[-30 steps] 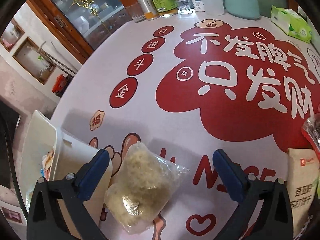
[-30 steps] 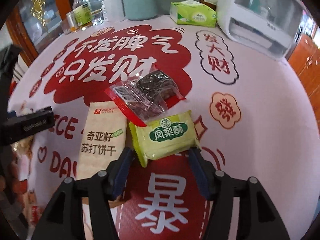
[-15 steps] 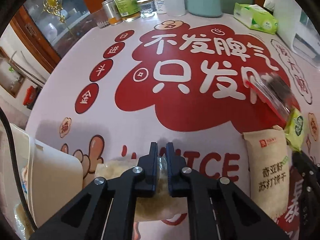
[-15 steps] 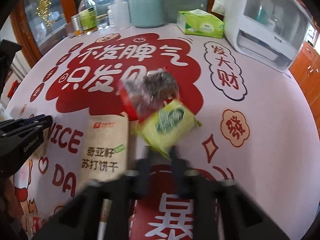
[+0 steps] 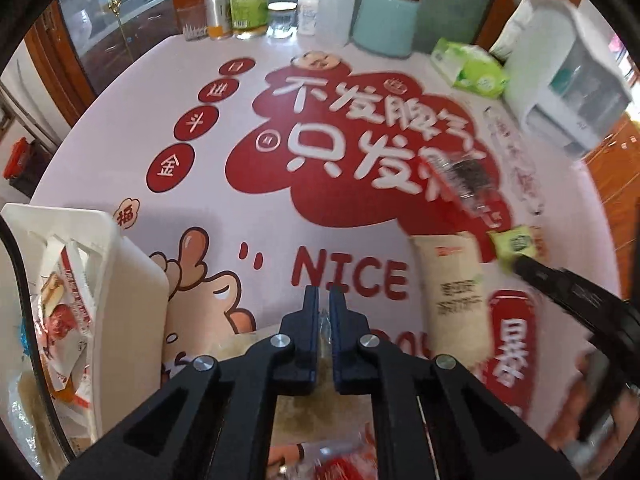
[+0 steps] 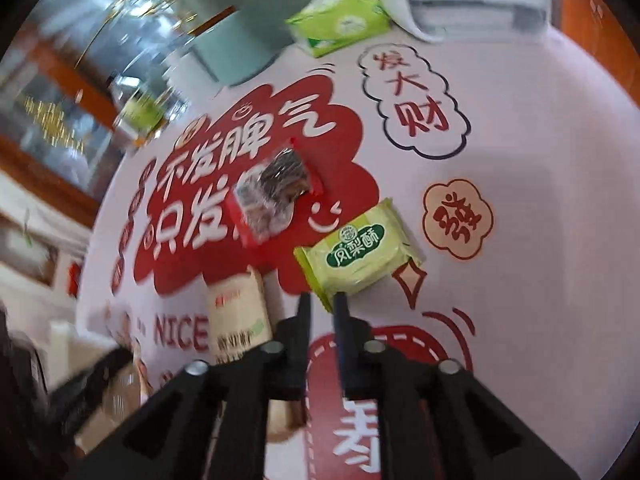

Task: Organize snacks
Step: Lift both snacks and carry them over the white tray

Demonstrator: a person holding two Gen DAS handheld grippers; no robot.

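At the far left of the left wrist view a white bin (image 5: 132,280) is cut off by the lens rim, and only part of the red-and-white wrappers (image 5: 64,312) inside it can be read. Just right of it, the left gripper (image 5: 324,320) has its blue-padded jaws pinched nearly together on the crinkled top of a clear bag of pale crumbly snack (image 5: 248,344); most of that bag hangs hidden behind the black fingers, so its full outline cannot be made out. Further right on the printed tablecloth (image 5: 224,216) lies a beige cracker packet (image 5: 452,292), its print smeared by blur, with a red-edged clear pack of dark snack (image 5: 464,184) beyond it, also blurred. At the right edge the right gripper (image 5: 520,266) reaches in, a small green packet showing at its tip, and a hand behind it is only a blur. Along the far edge stand bottles and jars (image 5: 248,4), a teal canister (image 5: 384,20), a green tissue pack (image 5: 472,68) and a white appliance (image 5: 568,80). In the right wrist view, much smeared on its left side, the beige cracker packet (image 6: 236,312) is partly hidden by the gripper's left finger. The right gripper (image 6: 322,304) has its narrow jaws closed on the near corner of the green pineapple-cake packet (image 6: 360,252), which sticks out tilted beyond the tips, clear of the dark snack pack (image 6: 272,196) behind it.
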